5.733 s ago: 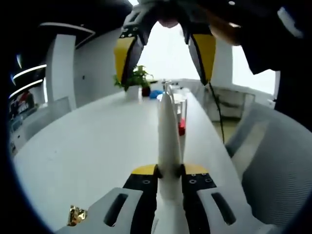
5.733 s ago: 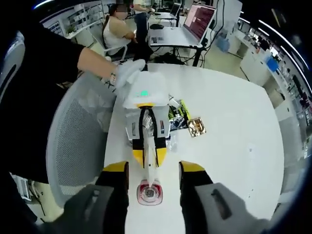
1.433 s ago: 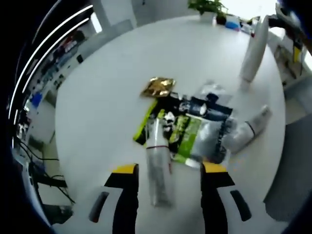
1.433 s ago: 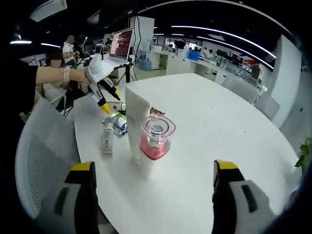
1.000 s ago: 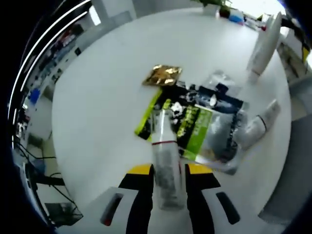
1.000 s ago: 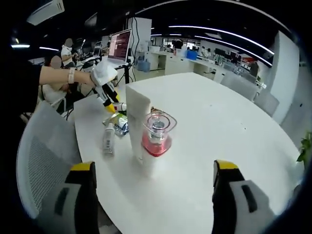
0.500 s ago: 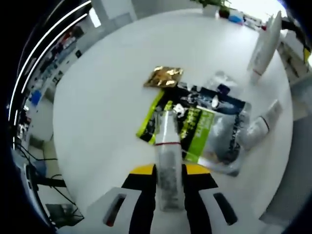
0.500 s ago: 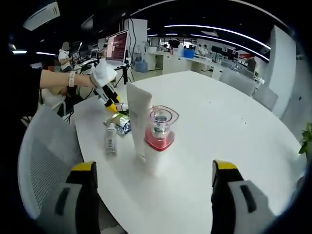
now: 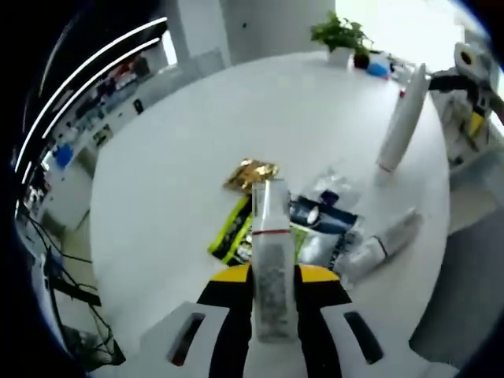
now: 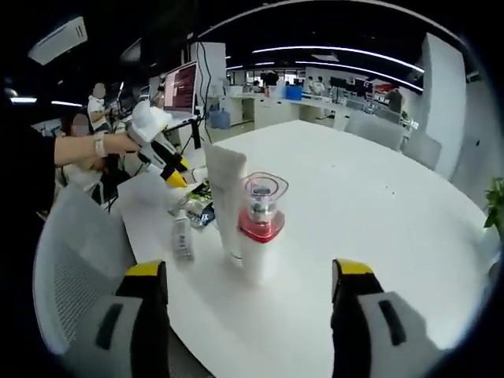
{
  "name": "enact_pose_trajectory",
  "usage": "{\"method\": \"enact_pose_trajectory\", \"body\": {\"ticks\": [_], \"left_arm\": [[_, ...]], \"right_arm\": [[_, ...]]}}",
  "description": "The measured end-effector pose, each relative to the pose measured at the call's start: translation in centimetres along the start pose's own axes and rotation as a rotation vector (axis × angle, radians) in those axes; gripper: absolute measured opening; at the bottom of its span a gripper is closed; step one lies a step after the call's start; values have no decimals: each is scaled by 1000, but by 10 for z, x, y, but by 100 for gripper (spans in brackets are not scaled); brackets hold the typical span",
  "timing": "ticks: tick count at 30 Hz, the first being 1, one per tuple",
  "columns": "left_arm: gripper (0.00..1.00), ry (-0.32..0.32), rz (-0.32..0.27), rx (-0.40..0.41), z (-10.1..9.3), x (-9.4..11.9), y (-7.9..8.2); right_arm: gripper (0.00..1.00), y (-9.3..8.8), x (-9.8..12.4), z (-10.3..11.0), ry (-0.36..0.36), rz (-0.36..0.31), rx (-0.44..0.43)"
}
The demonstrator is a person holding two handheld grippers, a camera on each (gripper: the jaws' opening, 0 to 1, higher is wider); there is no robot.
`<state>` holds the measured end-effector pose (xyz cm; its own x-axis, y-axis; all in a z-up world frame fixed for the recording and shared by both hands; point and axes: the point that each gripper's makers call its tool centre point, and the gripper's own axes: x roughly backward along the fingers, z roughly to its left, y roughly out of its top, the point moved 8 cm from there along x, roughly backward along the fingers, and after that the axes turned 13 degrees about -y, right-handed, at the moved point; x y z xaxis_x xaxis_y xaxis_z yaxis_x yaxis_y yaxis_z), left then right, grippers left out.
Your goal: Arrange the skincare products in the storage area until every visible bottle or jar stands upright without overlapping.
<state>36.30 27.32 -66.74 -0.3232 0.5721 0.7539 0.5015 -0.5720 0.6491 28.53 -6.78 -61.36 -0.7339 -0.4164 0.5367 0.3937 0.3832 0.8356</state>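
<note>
Left claw (image 9: 272, 282): jaws closed on a clear bottle (image 9: 270, 260), held between the yellow tips and pointing forward, apparently lifted off the table (image 9: 173, 134).
Right claw (image 10: 248, 295): jaws wide apart, nothing held; hovering short of the standing pair.
Done: white tube (image 10: 226, 201) upright, straight ahead of the right claw; pump bottle (image 10: 259, 228) with red collar upright just before it, the two close together, contact not discernible. Same tube (image 9: 402, 118) ahead and to the right of the left claw.
Left: clear bottle in the left claw not yet stood up; grey tube (image 9: 378, 246) lying flat, right of the left claw; same tube (image 10: 182, 238) ahead-left of the right claw.
Progress: judged roughly half done, two standing, two to go.
Around: sachets (image 9: 315, 224) heaped beyond the left claw tips, gold packet (image 9: 250, 174) just past them; plant (image 9: 340, 35) at the far edge.
In the way: heap takes up the surface under the bottle; a bare spot beside the standing pair looks the likelier place.
</note>
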Motion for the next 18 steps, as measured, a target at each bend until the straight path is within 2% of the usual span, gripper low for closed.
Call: {"method": "enact_pose_trajectory", "body": {"ticks": [4,9,18], "left_arm": [[16,-19,-40,-4,-13,2,7],[16,-41,-95,3,-29,5,16],[16,-68,-166,25,-53,10,22]], "right_arm": [[81,0,4,2,-15,-11,-15],[74,2,9,6,-23,-48,-80],[59,0,14,14,4,-87,-172]]}}
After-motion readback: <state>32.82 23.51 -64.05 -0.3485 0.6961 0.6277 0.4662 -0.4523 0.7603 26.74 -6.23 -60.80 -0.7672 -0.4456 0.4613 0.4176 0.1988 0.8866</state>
